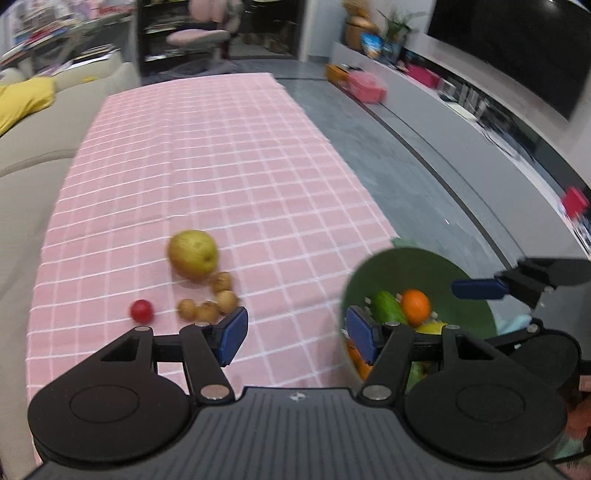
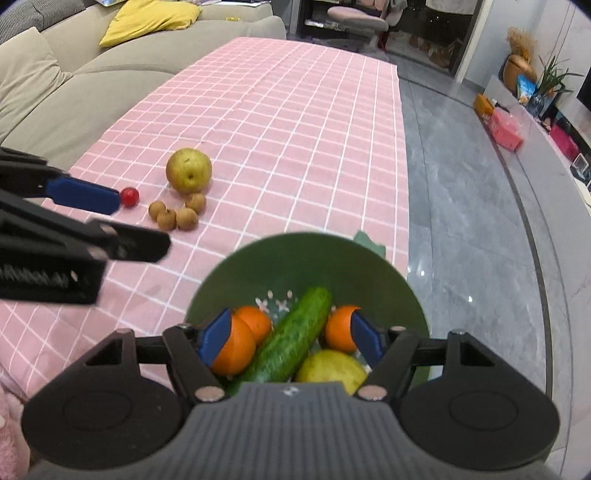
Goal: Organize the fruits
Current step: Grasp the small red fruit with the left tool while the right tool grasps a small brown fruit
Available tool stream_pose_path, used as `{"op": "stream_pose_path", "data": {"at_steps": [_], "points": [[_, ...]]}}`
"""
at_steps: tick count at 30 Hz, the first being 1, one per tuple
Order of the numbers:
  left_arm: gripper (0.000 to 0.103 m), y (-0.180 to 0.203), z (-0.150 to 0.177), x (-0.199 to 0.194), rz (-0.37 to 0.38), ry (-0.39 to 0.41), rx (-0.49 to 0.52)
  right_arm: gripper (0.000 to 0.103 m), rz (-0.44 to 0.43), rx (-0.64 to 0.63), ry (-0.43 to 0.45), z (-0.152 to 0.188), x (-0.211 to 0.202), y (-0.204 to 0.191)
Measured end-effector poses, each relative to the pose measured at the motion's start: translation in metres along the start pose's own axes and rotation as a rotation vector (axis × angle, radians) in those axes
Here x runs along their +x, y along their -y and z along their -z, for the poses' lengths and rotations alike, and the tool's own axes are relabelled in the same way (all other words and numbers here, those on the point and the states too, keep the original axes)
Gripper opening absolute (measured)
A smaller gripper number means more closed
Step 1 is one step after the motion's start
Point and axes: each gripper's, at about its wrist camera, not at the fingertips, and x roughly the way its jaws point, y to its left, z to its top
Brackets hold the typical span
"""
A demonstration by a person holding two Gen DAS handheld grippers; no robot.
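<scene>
Nearest, in the right wrist view: right gripper (image 2: 290, 338) poised above a round green plastic bowl (image 2: 391, 275), blue pads spread wide, nothing pressed between them. Inside the bowl, under the jaws: a long dark green cucumber (image 2: 291, 338) lying diagonally, a round orange (image 2: 236, 349) at its left, a second orange (image 2: 256, 321) just behind that one, a third orange (image 2: 340, 328) at the right, and a yellow-green pear (image 2: 330, 369) at the near right. Pale flower print visible on the bowl's floor beyond the cucumber's far tip.

In the left wrist view: left gripper (image 1: 297, 338) also spread open and empty, over bare pink checked tablecloth (image 1: 221, 155), the bowl's rim just at its right pad. Blurred here, so fine detail unreadable.

Farther out on the cloth, left of the bowl and well apart from it: a small red cherry tomato (image 2: 129, 196), then a cluster of four small brown longans (image 2: 177, 212) touching or nearly touching one another, and just beyond them a large yellow-brown round pear (image 2: 188, 170) standing on the cloth, near the rearmost longan.

Beyond the table: beige fabric sofa (image 2: 122, 70) along the left with a yellow cushion (image 2: 151, 18), grey polished floor (image 2: 461, 184) at the right, a pink office chair (image 2: 356, 18) at the far end.
</scene>
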Motion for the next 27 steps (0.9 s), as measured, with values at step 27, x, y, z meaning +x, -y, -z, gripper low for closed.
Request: {"op": "stream_pose_path", "data": {"at_steps": [27], "points": [[0.068,-0.117,0.024,0.036,-0.050,-0.019,-0.309,0.057,-0.084,-0.108,0.053,-0.048,0.063,-0.060]]}}
